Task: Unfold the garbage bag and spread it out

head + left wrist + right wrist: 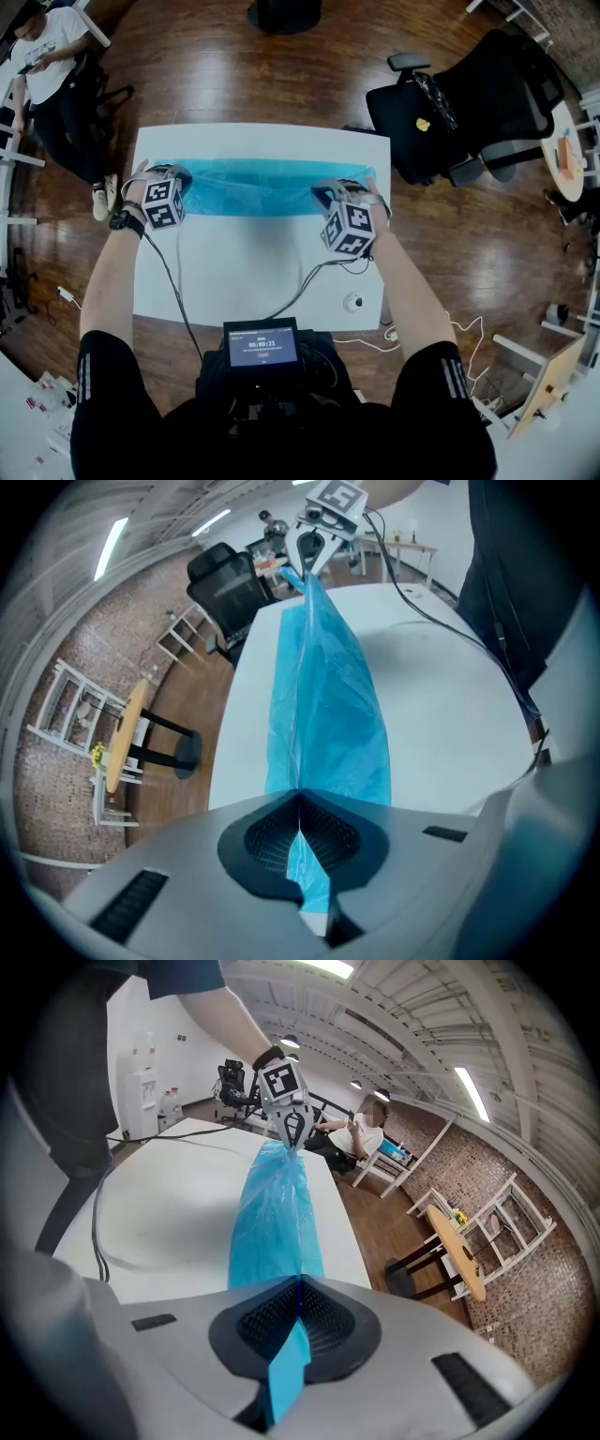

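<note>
The head view is showing the whole blue garbage bag (262,186) lying as a long, narrow band across the upper half of the white table (253,281). The left gripper (180,183) is at its left end and the right gripper (326,197) is near its right end. A seated person (47,66) is at the upper left of the frame and a black office chair (469,103) at the upper right. Only the gripper views are showing the grips themselves: the left gripper's jaws are pressing together on a pinch of blue film, and the right gripper's jaws are likewise clamping a folded blue strip. In each of these views the bag is running up the frame to the other gripper, rising off the tabletop as a crinkled, translucent ridge
</note>
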Tool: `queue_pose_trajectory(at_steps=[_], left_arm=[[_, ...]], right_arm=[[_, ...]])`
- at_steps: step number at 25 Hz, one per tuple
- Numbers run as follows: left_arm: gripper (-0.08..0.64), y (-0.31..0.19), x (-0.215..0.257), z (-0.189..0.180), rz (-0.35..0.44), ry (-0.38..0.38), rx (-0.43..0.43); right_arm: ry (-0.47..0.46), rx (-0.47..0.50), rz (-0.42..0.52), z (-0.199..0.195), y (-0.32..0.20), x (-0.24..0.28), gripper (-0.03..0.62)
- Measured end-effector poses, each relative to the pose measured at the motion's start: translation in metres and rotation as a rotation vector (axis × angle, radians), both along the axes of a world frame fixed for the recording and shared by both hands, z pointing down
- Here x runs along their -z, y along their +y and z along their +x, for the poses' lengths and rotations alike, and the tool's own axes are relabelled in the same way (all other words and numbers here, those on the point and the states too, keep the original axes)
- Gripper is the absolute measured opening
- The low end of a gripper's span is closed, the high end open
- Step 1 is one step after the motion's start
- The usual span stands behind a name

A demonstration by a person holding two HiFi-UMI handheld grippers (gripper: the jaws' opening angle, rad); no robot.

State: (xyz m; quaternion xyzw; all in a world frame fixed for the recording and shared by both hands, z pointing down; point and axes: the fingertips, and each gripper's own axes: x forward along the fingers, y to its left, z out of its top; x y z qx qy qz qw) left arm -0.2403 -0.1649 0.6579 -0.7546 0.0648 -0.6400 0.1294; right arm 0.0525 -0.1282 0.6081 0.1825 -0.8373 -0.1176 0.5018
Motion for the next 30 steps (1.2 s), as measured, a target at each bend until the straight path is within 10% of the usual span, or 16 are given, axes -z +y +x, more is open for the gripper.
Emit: queue_pose_trajectory(at_steps=[30], left_arm=[[0.008, 0.115, 0.044, 0.016, 0.371, 0.089, 0.021]], right_arm=[[0.014, -0.201, 0.257, 0.025, 0.057, 0.009, 0.024]])
